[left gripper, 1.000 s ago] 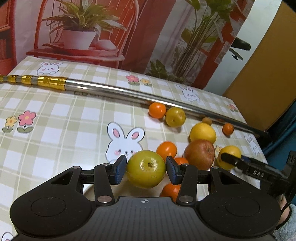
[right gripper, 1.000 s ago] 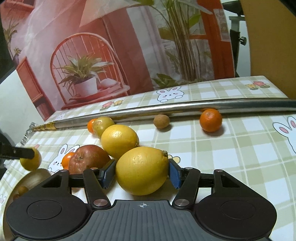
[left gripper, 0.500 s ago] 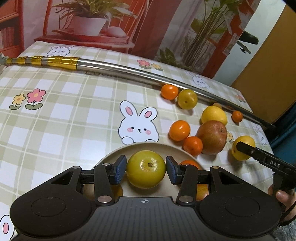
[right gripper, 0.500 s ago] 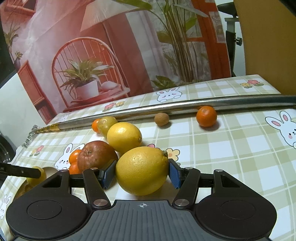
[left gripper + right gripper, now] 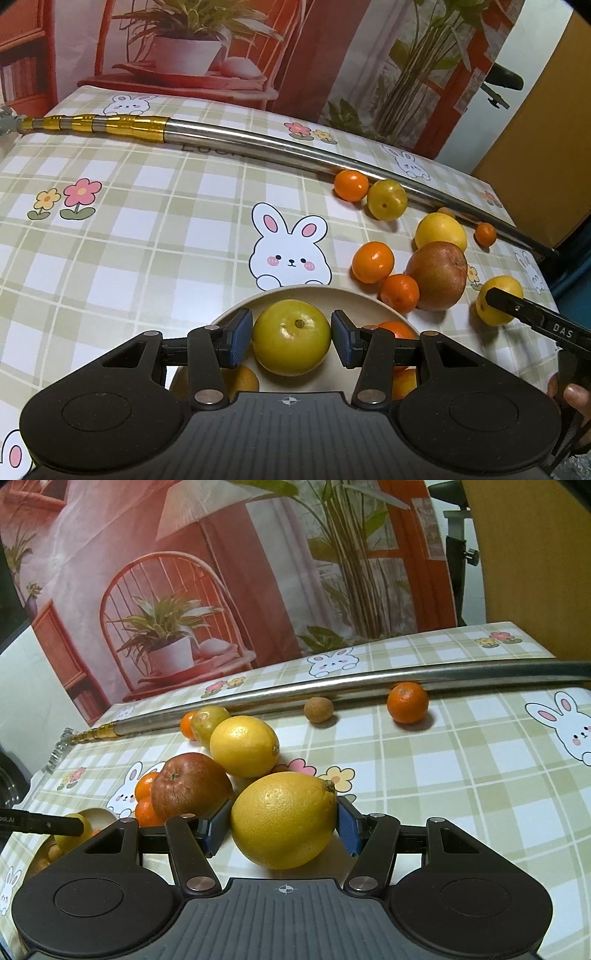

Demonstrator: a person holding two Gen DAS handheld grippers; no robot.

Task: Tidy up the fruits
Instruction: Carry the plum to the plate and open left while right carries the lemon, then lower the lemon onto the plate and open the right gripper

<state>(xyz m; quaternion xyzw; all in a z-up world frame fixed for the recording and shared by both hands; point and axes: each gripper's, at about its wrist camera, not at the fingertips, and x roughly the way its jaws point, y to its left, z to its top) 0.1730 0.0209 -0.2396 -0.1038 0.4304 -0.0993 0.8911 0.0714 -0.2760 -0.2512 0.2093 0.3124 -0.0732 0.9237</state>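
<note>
My left gripper [image 5: 291, 338] is shut on a round yellow-green fruit [image 5: 291, 341], held just over a cream bowl [image 5: 314, 293]. The bowl holds an orange [image 5: 393, 328] and a brownish fruit [image 5: 240, 380]. My right gripper [image 5: 282, 821] is shut on a large lemon [image 5: 284, 819], low over the tablecloth at the right of the fruit cluster. In the left wrist view that lemon [image 5: 495, 301] shows at the right behind a black finger [image 5: 524, 310]. In the right wrist view the bowl [image 5: 101, 814] sits at the far left.
A red apple [image 5: 437, 275], a second lemon [image 5: 439, 230] and two oranges [image 5: 373, 262] lie right of the bowl. An orange [image 5: 351, 184], a yellow-green fruit [image 5: 387, 199], a small brown fruit [image 5: 318, 709] and another orange [image 5: 407, 702] rest against a long metal rod [image 5: 258, 142].
In the left wrist view the bowl has come into sight beneath the held fruit as the view tipped downward. Both grips are unchanged, and the right gripper has barely shifted.
</note>
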